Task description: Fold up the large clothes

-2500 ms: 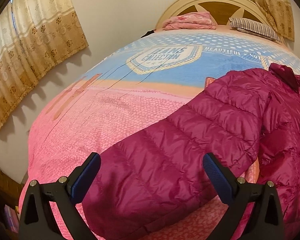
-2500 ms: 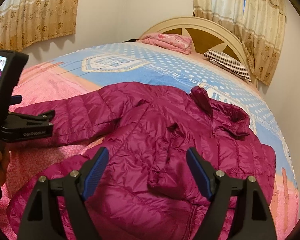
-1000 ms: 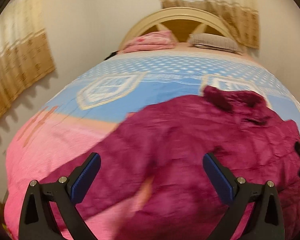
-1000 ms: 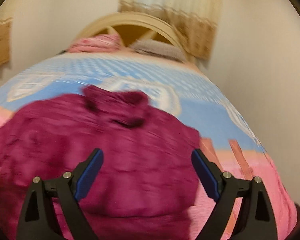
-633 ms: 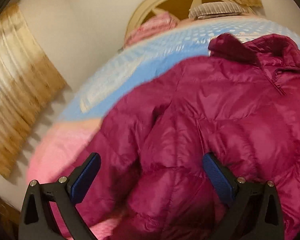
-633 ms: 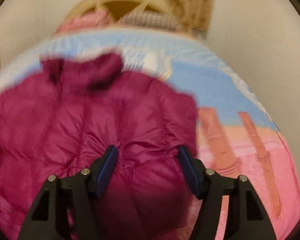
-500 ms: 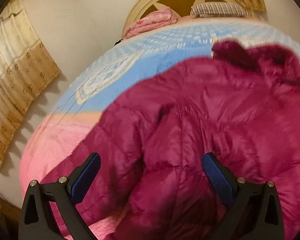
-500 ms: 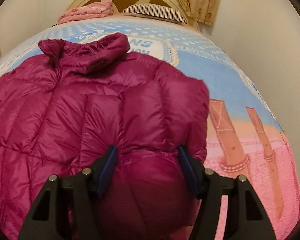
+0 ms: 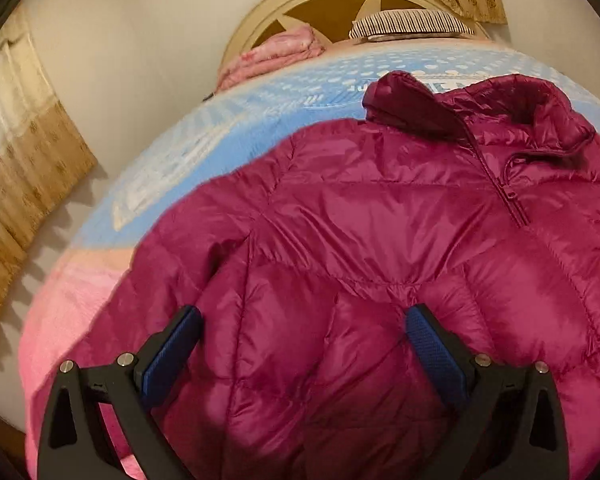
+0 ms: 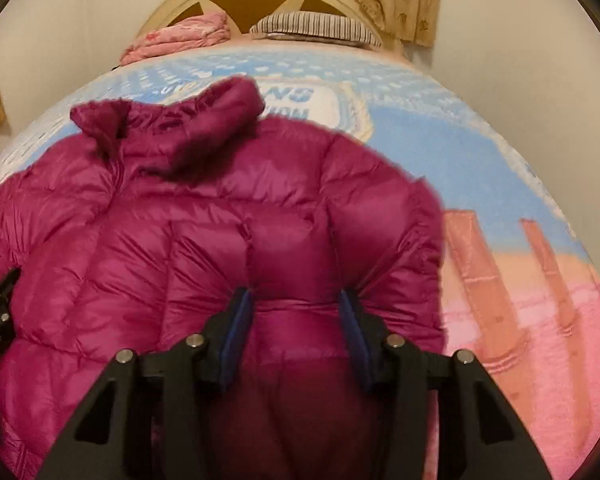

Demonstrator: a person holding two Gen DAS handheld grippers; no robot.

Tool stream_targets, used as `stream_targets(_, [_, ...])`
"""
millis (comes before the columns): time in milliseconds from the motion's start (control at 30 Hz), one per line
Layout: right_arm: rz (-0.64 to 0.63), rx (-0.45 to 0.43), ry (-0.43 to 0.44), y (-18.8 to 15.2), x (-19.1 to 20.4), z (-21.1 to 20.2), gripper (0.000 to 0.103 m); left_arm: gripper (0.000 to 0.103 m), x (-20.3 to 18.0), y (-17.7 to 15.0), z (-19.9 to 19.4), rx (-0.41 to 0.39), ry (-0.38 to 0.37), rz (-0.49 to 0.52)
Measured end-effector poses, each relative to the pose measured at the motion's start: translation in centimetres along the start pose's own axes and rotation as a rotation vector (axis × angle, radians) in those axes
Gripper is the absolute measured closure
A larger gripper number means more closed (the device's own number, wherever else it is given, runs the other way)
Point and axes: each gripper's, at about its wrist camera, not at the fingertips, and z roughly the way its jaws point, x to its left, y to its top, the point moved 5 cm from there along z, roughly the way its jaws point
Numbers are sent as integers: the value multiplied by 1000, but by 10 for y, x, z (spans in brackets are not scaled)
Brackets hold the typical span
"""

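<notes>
The magenta down jacket point(image 9: 380, 240) lies spread on the bed point(image 9: 228, 136), collar point(image 10: 204, 128) up toward the headboard at the top of the frame, and it fills the middle and lower part of both views.

Right side first. The right gripper point(image 10: 296, 316) has just been closing, and its blue pads point(image 10: 238, 320) now pinch a puffy fold of the jacket at lower centre of its view. You can see the fabric pucker and gather right where the pads meet it. That looks like the grab for a fold, taken at the jacket's right-hand side, near where it meets the pink blanket point(image 10: 540, 340).

Now the left gripper point(image 9: 300, 344): jaws spread wide, hovering over the jacket with fabric bulging up between the fingers point(image 9: 172, 352). Whether its tips already touch the cloth is hard to say, since the lower frame is soft and shadowed. Its spot near the left sleeve seam suggests a matching grab is being lined up, so both sides can lift together.

A striped pillow point(image 9: 412, 26) and folded pink bedding point(image 9: 276, 52) sit well clear at the head of the bed.
</notes>
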Motion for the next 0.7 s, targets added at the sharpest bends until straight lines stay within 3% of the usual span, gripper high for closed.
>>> stream_targets(100, [-41,11,-26,4,4,-1,54,1,2,-1,6,14,-28,-15])
stream_targets(200, [10,19,-33,7,-7,-21,52,1,6,-2,10,19,-55,-40])
stream_targets(267, [26,-28,-11,7,-4,-48,36,1,6,-2,11,16,-53,-40])
stream_targets(333, [6,-73,30,4,10,-70,31,1,6,-1,10,14,-48,-37])
stream_targets(400, [-34,-45,75,-3,27,-66,33,1,3,-1,9,15,-49,-38])
stream_targets(500, [-98,44,43,-23,43,-30,37,1,3,-2,9,14,-56,-43])
stream_targets(700, [-124,7,-11,-30,48,-28,36,1,0,-3,9,30,-58,-31])
